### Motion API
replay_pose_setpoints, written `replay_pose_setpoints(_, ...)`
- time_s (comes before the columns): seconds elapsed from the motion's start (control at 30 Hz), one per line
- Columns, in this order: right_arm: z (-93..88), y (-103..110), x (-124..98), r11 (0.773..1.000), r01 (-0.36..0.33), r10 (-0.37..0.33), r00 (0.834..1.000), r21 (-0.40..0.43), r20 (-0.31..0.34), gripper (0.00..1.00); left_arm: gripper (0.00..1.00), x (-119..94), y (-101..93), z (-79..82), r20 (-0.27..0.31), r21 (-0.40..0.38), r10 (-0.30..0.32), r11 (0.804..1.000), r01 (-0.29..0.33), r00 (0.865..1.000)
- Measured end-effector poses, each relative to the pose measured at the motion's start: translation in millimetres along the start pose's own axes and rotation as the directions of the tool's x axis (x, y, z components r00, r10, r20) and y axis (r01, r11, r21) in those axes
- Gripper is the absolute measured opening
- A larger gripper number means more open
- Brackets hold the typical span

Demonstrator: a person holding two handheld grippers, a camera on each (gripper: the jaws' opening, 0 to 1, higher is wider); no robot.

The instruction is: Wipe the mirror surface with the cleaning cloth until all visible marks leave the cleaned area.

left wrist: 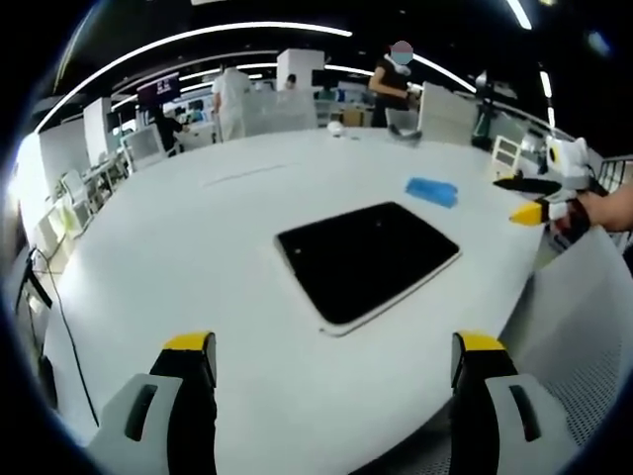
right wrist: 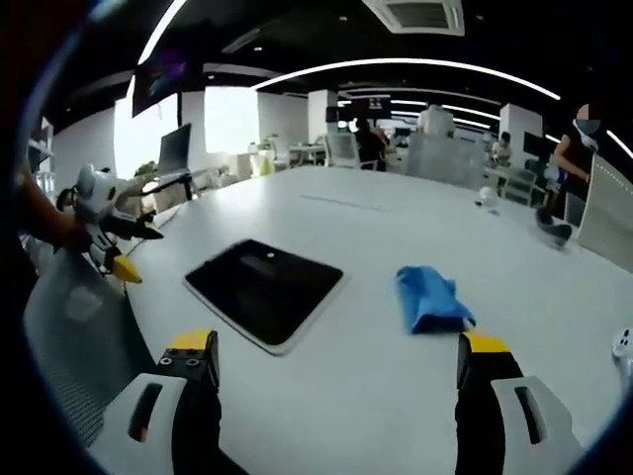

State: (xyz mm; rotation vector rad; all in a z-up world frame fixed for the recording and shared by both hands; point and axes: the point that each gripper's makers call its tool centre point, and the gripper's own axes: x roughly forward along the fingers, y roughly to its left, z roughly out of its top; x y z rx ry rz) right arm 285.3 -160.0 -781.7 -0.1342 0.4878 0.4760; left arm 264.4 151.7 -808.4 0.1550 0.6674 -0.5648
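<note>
Nothing's begun: both pairs of fingers stand spread and empty over the white surface, the blue cleaning cloth crumpled just ahead of the right gripper, the dark mirror beyond the left gripper; the cloth needs grabbing first, I'd say.

mirror flat on table; cloth just beside it, apart

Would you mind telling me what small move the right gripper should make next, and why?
Probably ease the right gripper forward and down onto the blue cloth. Its jaws stand open and empty, the cloth lies loose on the table just ahead, beside the mirror, and no wiping can start until it is picked up.
</note>
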Motion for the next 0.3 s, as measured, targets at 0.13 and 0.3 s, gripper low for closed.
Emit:
replay_pose_setpoints(0.13, -1.4, -0.7, -0.8, 1.0, 0.009, -0.009, 1.0, -0.003, -0.004, 1.0, 0.99, -0.1, 3.1, -1.1, 0.004, -0.015, 0.008, 1.0, -0.008, 1.0)
replay_pose_setpoints(0.3, -2.8, 3.4, 0.8, 0.999, -0.009, 0.008, 1.0, -0.042, -0.008, 1.0, 0.99, 0.0, 1.9, -1.3, 0.001, -0.013, 0.01, 1.0, -0.01, 1.0)
